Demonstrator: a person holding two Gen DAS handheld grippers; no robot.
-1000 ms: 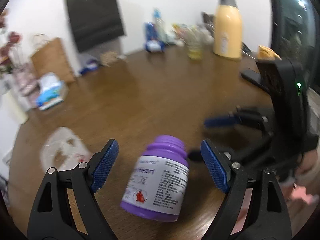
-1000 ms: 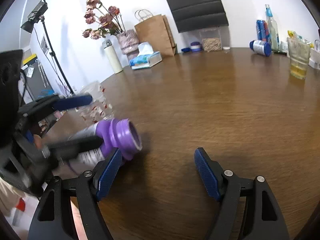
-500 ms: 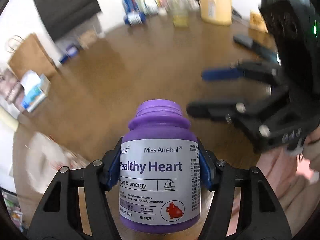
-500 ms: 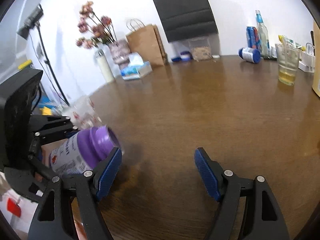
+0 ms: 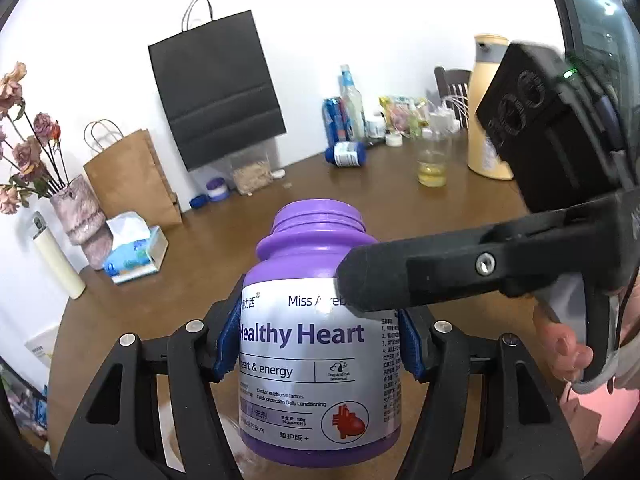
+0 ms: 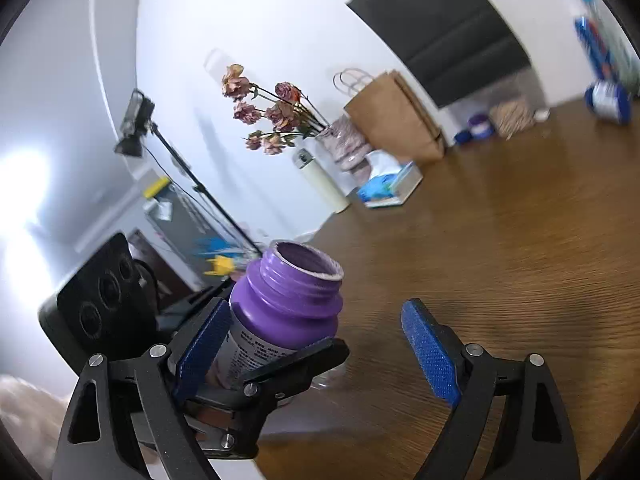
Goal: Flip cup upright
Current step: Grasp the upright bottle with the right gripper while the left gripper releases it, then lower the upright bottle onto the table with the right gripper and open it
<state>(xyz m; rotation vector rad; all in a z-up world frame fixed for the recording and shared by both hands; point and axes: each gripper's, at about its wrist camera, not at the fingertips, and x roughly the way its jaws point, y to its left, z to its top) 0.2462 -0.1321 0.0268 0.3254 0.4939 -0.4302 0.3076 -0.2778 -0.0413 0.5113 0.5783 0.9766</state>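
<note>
Your left gripper (image 5: pixel 320 346) holds a purple bottle (image 5: pixel 318 320) upright, mouth open at the top, low in the centre of the frame.

Its blue pads (image 5: pixel 226 342) clamp both sides of the silver label, above the brown table (image 5: pixel 400 200). Your right gripper (image 6: pixel 320 354) hangs wide open and empty, its left pad just beside the bottle's neck. A black bag (image 5: pixel 218 94) leans on the wall, upper centre.

Bare wooden table (image 6: pixel 500 280) ahead; tissue box (image 6: pixel 390 188), paper bag (image 6: pixel 394 120) and vase (image 6: pixel 348 144) along its far edge.
</note>
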